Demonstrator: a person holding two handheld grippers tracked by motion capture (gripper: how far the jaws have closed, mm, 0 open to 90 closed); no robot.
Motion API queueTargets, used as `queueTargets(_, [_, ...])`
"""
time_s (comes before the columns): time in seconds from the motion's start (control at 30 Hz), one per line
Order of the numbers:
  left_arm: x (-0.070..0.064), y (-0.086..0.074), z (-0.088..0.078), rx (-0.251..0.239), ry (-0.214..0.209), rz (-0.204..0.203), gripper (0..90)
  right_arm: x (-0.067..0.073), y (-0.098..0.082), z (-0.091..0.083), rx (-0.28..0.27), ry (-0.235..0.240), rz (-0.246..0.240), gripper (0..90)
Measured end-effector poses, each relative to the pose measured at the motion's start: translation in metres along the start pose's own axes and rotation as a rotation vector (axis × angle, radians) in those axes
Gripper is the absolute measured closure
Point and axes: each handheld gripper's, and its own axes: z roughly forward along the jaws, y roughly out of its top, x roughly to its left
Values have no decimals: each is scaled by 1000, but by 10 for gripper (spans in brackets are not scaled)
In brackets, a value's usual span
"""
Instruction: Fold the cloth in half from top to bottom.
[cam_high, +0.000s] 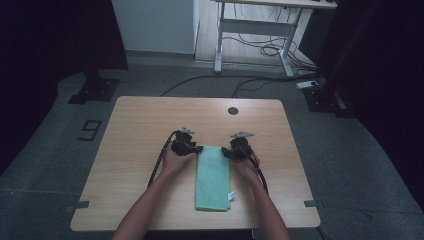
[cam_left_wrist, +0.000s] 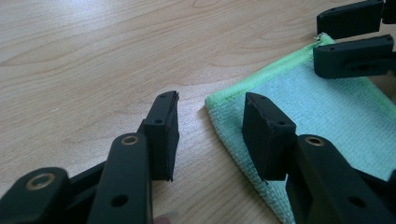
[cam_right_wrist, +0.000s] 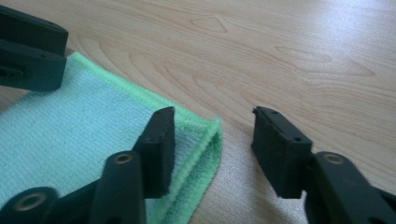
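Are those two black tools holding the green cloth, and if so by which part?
Nothing is held yet. Each tool, left and right, straddles a far corner of the cloth, jaws apart.

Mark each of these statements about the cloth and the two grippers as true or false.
1. The green cloth lies folded on the wooden table. True.
2. The left hand-held gripper has its jaws clamped shut on the cloth. False: they stand apart, straddling a corner.
3. The right hand-held gripper straddles a far corner of the cloth. True.
4. The cloth hangs lifted above the table. False: it lies flat on it.
5. Both grippers are at the cloth's far end. True.
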Motion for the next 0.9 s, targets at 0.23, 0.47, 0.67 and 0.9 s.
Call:
queueTargets(0.23, [-7, 0, 3, -1, -2, 21, 642, 4, 0, 1, -8, 36, -23, 728])
queueTargets(0.47, [-10, 0, 5, 4, -13, 24, 742, 5, 0, 1, 0, 57, -26, 801])
queueTargets(0.67, [-13, 0, 6, 10, -17, 32, 835, 4, 0, 1, 2, 65, -23, 820])
queueTargets(0.9, [-13, 1, 4, 4, -28, 42, 867, 2, 1, -1, 9, 83, -18, 839])
